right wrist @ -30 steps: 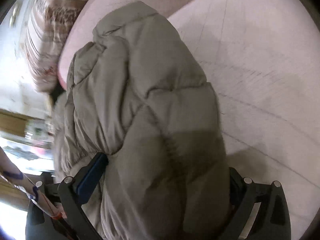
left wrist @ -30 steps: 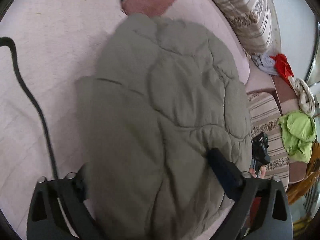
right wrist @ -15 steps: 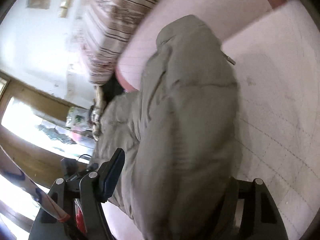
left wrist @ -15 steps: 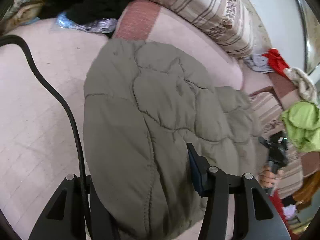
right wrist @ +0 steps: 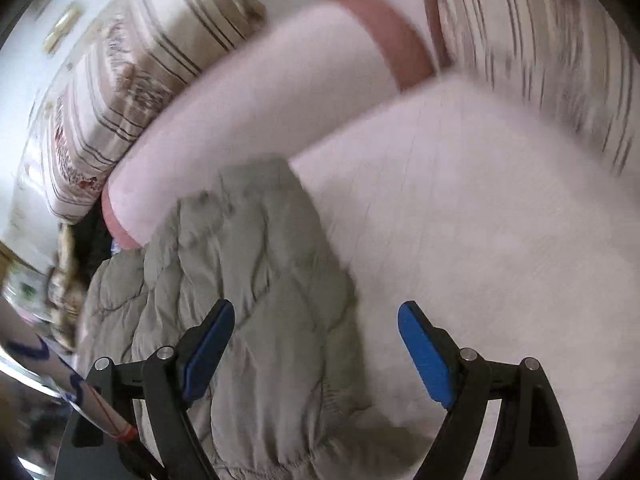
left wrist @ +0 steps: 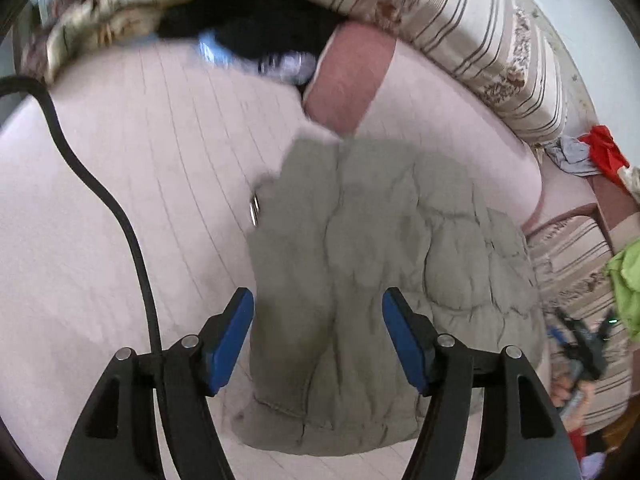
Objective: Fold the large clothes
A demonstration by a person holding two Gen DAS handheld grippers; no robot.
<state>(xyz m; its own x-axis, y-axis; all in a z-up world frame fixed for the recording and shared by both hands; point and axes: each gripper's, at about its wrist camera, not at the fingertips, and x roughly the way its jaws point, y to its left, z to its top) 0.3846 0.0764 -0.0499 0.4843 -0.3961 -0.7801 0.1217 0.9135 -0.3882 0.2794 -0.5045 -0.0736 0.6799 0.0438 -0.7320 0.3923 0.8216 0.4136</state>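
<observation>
A grey-green quilted jacket (left wrist: 384, 264) lies folded on the pale pink sofa seat (left wrist: 140, 184). My left gripper (left wrist: 318, 304) is open and empty, held above the jacket's near half, with its blue pads apart. A metal zipper pull (left wrist: 254, 209) shows at the jacket's left edge. In the right wrist view the jacket (right wrist: 256, 280) lies at the left, and my right gripper (right wrist: 316, 320) is open and empty above its right edge and the seat (right wrist: 480, 220).
Striped cushions (left wrist: 460, 28) line the sofa back, with a pink bolster (left wrist: 348, 80) and dark clothes (left wrist: 256, 20) behind the jacket. A black cable (left wrist: 100, 196) crosses the seat at left. Red and green clothes (left wrist: 624, 276) lie at the right.
Both grippers have opened and let go of the jacket, then drawn back and up from it. The jacket now lies flat on the seat, farther from both cameras.
</observation>
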